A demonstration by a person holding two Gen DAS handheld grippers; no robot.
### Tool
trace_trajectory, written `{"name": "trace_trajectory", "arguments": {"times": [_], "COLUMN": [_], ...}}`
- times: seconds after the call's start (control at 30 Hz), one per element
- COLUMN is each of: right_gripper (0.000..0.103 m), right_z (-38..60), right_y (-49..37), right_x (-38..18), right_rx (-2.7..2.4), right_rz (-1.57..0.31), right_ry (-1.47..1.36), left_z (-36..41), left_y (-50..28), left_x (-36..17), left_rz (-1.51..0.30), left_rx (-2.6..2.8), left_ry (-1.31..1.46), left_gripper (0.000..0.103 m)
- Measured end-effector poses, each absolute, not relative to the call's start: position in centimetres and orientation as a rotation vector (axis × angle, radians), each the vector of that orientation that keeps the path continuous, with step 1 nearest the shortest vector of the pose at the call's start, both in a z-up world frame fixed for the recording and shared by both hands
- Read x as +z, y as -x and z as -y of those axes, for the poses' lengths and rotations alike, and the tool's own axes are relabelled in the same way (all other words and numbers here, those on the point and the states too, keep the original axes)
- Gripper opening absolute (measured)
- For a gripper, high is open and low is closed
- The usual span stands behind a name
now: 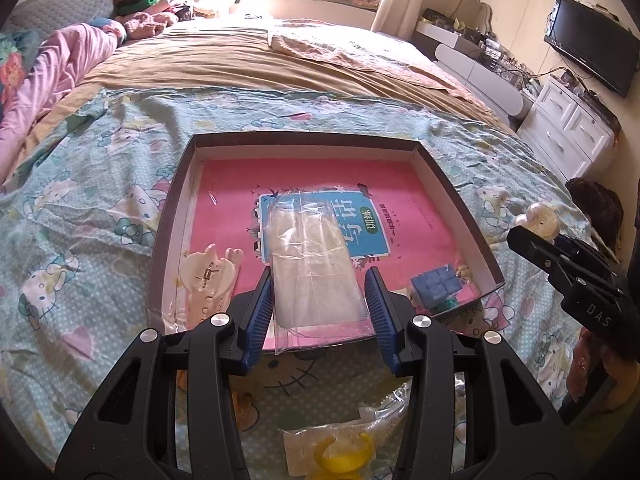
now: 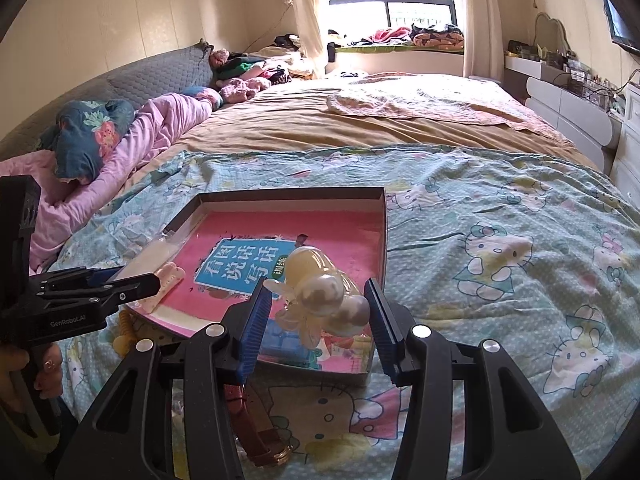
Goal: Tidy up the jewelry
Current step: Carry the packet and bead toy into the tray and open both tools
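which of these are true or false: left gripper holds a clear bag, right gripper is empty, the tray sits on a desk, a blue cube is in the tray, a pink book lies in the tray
1. The left gripper holds a clear bag. True.
2. The right gripper is empty. False: it holds a pearly hair clip.
3. The tray sits on a desk. False: it sits on the bed.
4. A blue cube is in the tray. True.
5. A pink book lies in the tray. True.
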State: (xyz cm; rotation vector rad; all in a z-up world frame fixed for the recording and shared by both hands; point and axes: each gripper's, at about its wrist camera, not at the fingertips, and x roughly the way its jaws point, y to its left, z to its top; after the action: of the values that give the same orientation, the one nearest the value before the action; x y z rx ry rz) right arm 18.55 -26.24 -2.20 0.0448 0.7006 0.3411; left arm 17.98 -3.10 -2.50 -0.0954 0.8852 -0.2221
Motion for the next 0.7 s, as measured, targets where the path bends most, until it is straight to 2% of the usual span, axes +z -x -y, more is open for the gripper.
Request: {"name": "trace_trajectory", "arguments": {"times": [0.7], "right_gripper": [0.047], "right_z": [23.7], "right_y": [-23.0], "right_x": [-7.5], "right_rx": [0.302], "right_rz": [-0.833], "right_ry": [0.013], "left_z": [3.0], "left_y": [-20.4], "left_x": [-6.4], "left_rz": [-0.965], "left_rx": [-0.221], "left_ry": [0.09], "left_gripper": [0.037]}}
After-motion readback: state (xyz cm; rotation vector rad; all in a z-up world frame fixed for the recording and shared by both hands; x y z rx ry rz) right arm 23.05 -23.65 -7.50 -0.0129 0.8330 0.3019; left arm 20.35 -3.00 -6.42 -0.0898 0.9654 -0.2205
